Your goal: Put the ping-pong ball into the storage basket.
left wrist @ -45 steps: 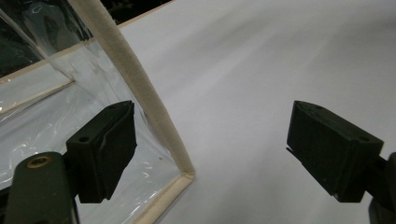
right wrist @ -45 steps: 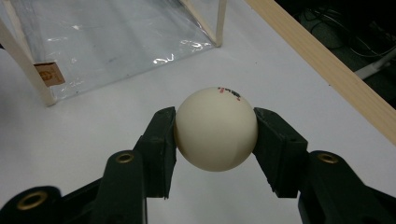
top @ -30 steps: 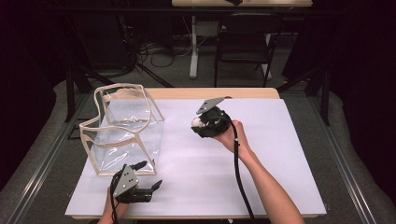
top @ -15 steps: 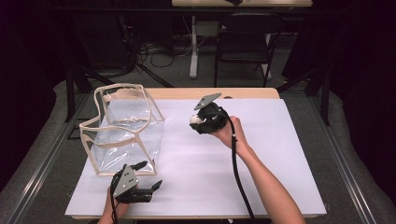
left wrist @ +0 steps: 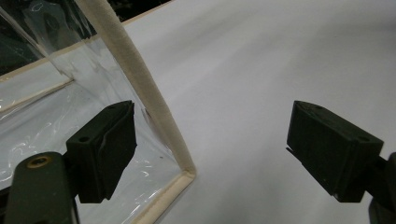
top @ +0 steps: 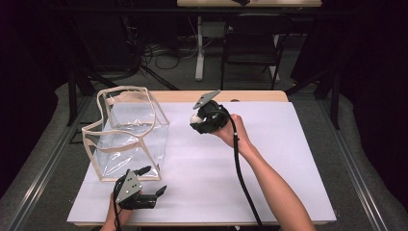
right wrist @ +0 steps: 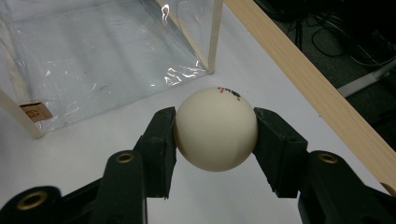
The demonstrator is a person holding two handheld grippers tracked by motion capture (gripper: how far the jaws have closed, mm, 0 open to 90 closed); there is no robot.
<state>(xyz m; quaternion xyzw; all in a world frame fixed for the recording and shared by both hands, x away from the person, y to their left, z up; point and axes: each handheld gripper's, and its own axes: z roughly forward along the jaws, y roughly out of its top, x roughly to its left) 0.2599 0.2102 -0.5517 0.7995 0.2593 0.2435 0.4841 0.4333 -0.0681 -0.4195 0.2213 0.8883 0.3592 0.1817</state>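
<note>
The right claw pinches a white ball above the worktop, near its far edge. The left claw is spread wide by the clear bag, at the near left corner.

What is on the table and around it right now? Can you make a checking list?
Surface: white table top, wooden edge at the far side.
Job's things: cream ball with small red and dark marks; clear bag with beige trim, standing open at the table's left.
Clutter: nothing seen.
Grippers: right gripper shut on the ball, held above the table beside the bag; left gripper open, its jaws wide apart at the bag's near corner, nothing held.
Cables: black cable trails from the right gripper along the forearm.
Surroundings: dark room, chair and loose floor cables beyond the table.
</note>
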